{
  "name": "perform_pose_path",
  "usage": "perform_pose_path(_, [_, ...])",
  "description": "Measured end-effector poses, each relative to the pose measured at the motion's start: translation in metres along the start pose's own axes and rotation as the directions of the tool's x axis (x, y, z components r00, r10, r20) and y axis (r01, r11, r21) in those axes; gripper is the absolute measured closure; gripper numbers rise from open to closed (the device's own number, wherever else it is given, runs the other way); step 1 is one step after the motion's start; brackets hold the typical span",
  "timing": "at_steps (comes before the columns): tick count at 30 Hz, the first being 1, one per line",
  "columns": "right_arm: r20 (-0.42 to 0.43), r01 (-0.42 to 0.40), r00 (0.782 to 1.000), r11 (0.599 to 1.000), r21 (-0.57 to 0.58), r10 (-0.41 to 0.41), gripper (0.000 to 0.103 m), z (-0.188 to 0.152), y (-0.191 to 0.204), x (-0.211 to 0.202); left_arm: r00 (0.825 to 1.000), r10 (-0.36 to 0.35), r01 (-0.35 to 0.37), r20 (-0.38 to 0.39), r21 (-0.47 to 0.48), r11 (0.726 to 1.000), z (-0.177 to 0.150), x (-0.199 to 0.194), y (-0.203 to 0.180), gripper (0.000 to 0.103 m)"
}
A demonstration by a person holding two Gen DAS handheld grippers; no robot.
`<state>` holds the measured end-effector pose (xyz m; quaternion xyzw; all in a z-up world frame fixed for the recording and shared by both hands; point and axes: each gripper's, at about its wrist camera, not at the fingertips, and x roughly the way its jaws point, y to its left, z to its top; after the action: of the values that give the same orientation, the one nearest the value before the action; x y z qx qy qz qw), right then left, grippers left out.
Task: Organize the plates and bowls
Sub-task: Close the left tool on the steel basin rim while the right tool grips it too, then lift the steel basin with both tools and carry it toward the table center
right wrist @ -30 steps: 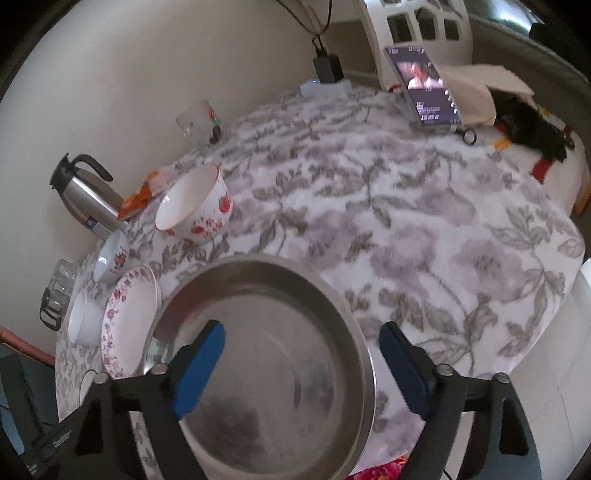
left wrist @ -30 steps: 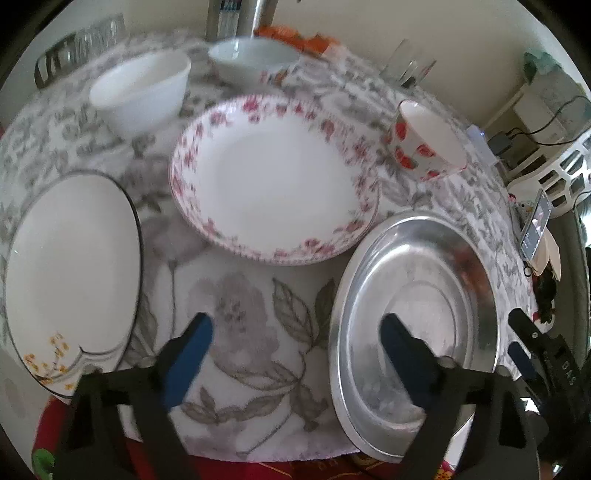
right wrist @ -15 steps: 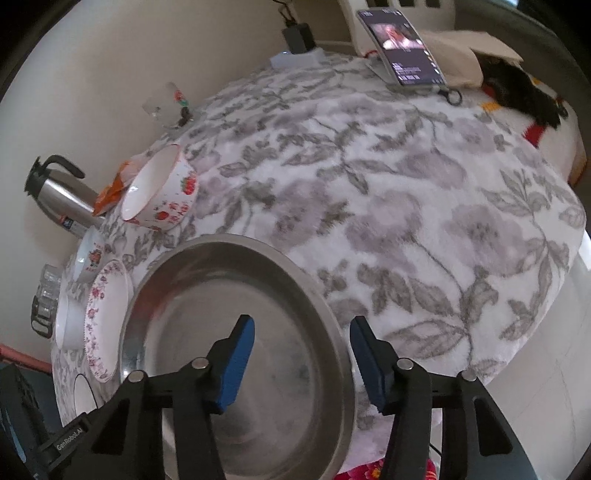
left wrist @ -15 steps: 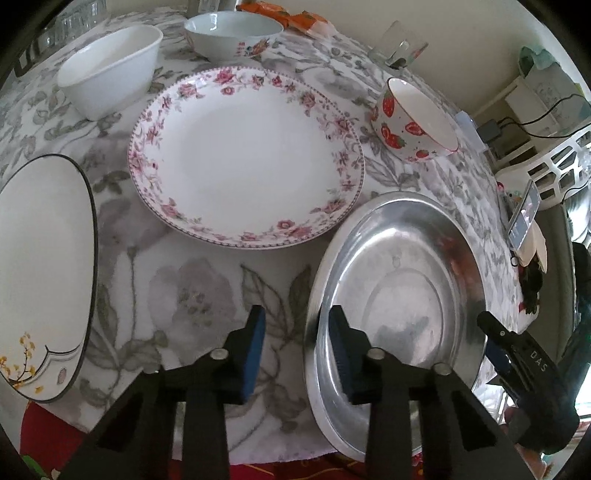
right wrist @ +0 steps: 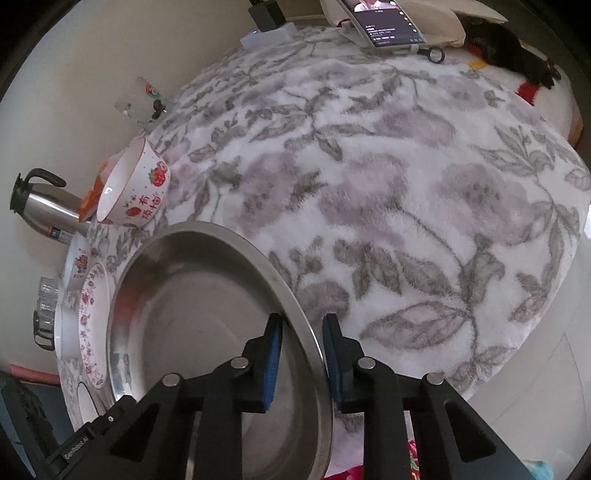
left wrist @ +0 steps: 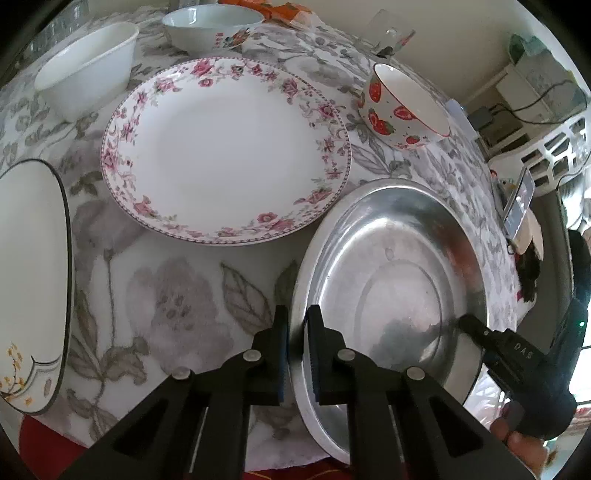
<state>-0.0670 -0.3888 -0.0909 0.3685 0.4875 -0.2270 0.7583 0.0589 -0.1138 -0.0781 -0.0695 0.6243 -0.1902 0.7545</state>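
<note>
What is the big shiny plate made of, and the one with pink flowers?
The big shiny plate looks like bare metal, probably steel: gray and mirror-like with blurry reflections. The pink-flower plate looks like glazed ceramic: smooth glossy white with printed flowers.

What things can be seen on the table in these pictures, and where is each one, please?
steel plate: 1, silver, near edge, rim between both grippers' fingers
floral plate: 1, white with pink flowers, centre
black-rimmed plate: 1, white, far left
strawberry bowl: 1, white and red, behind steel plate
plain bowl: 1, white, back left
patterned bowl: 1, white, back
glass: 1, clear, by wall
flask: 1, steel, by wall
phone: 1, screen lit, far end
left gripper: black, closed on near-left rim
right gripper: blue pads, straddling right rim
</note>
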Motion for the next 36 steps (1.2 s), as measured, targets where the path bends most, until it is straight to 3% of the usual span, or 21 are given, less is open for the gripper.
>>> perform_pose_path(17, [0.087,-0.022,0.996,0.999,-0.032,0.025,0.085,0.002,0.007,-0.025,0.996,0.045,-0.053,0.076,0.103,0.993,-0.006,-0.017,-0.014,0.093])
perform_pose_path(36, [0.229,-0.081,0.969,0.993,-0.081,0.098,0.087,-0.001,0.013,-0.063,0.98,-0.022,-0.006,0.197,0.139,0.99,-0.008,-0.056,-0.022,0.092])
